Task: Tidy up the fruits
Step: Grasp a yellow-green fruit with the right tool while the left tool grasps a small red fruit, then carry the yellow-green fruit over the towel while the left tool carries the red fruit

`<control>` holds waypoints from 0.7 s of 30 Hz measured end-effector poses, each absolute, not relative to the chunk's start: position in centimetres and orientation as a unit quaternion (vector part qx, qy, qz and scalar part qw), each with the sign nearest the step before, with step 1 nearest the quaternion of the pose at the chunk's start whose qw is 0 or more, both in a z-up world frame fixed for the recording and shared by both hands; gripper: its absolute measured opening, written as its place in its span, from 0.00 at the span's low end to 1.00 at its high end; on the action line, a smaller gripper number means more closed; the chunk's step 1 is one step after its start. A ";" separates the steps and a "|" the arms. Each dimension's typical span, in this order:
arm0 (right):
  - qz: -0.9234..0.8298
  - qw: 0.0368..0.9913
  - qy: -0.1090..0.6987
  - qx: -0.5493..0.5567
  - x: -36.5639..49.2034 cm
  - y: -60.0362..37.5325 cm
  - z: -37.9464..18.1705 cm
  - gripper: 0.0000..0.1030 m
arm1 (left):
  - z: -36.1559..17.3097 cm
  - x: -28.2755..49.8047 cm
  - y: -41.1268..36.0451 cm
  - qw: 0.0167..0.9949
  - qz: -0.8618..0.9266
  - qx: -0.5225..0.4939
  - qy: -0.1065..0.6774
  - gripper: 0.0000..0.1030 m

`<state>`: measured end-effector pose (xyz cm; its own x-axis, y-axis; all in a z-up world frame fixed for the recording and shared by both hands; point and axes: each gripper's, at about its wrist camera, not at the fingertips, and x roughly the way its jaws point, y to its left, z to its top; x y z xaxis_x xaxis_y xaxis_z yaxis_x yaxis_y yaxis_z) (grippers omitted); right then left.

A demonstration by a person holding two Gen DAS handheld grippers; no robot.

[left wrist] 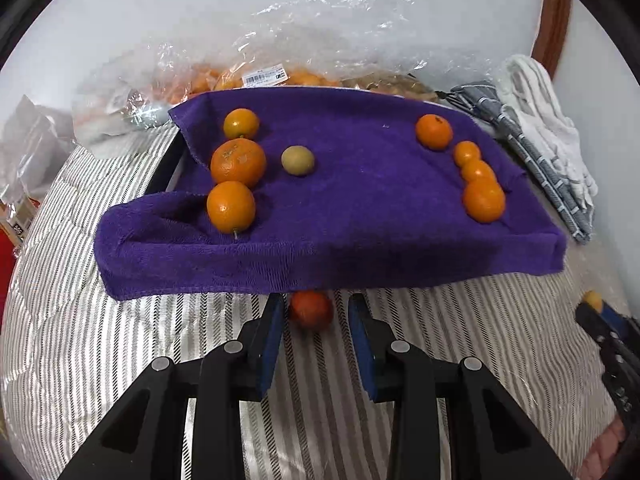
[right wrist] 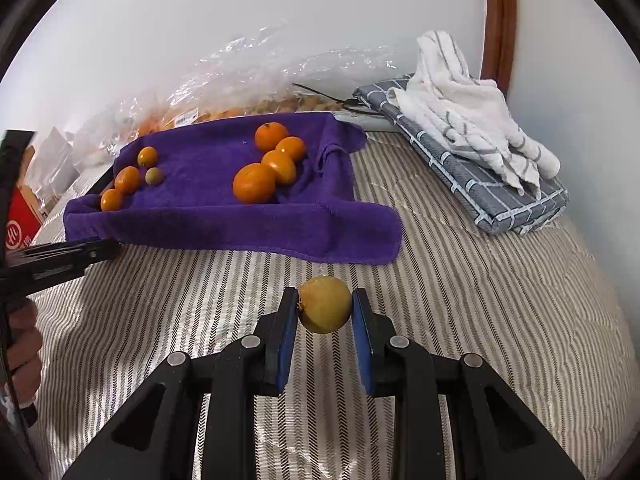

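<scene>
A purple towel [left wrist: 360,216] lies over a low tray and carries two groups of fruit. On its left are three oranges [left wrist: 238,162] and a greenish fruit [left wrist: 298,161]; on its right are several oranges [left wrist: 483,199]. My left gripper [left wrist: 314,308] is just in front of the towel's near edge. A reddish orange [left wrist: 311,311] sits between its blue pads [left wrist: 272,336] with a gap on each side, so the jaws stand open. My right gripper [right wrist: 325,308] is shut on a yellow fruit [right wrist: 325,312] above the striped bedspread [right wrist: 460,300], in front of the towel [right wrist: 224,224].
A clear plastic bag [left wrist: 256,72] with more oranges lies behind the towel against the white wall. A folded grey checked cloth [right wrist: 480,184] with a white towel [right wrist: 460,100] on it lies at the right. A red box [right wrist: 22,220] stands at the left.
</scene>
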<state>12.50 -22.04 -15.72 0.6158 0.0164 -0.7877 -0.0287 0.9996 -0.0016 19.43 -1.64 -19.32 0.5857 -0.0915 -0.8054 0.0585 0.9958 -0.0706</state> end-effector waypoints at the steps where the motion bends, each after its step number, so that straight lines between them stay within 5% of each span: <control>1: 0.012 0.900 0.437 -0.011 12.5 -22.0 -15.6 0.26 | -19.5 19.5 -1.6 0.890 -0.041 -0.021 0.454 0.26; 21: 0.034 0.907 0.419 -0.008 16.3 -20.9 -12.0 0.26 | -12.7 17.3 2.7 0.918 -0.067 -0.074 0.385 0.22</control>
<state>16.30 -20.92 -12.01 0.6470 0.0549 -0.7605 -0.0687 0.9975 0.0137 17.34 2.72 -12.70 0.6952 -0.1797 -0.6960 0.0651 0.9800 -0.1879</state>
